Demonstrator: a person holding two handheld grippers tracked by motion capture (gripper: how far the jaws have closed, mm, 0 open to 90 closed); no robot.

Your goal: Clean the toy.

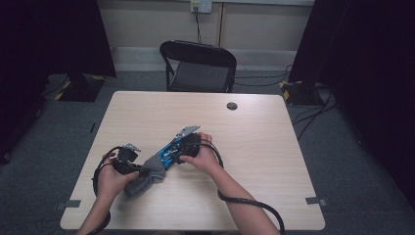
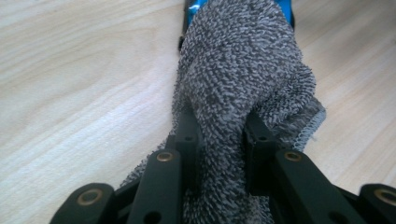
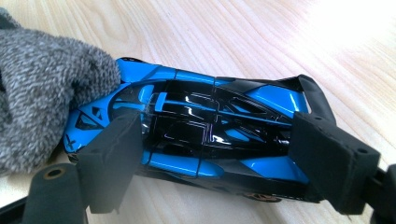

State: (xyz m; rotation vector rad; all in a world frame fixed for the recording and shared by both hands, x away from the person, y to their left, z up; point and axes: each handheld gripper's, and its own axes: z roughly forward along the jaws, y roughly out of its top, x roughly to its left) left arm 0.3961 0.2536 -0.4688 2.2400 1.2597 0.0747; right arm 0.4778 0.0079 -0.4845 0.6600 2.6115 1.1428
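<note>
Left gripper (image 2: 219, 140) pinches the grey cloth (image 2: 243, 70); right gripper (image 3: 219, 154) clamps the blue toy car (image 3: 196, 130), which may, I'd guess, twist loose under hard wiping.

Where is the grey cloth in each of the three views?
High view: grey cloth lies low and left of centre, between the two hands.
Left gripper view: it runs from top centre down between the jaws.
Right gripper view: it sits at the left edge.
Shared landmark: the blue toy car, whose one end the cloth covers.
</note>
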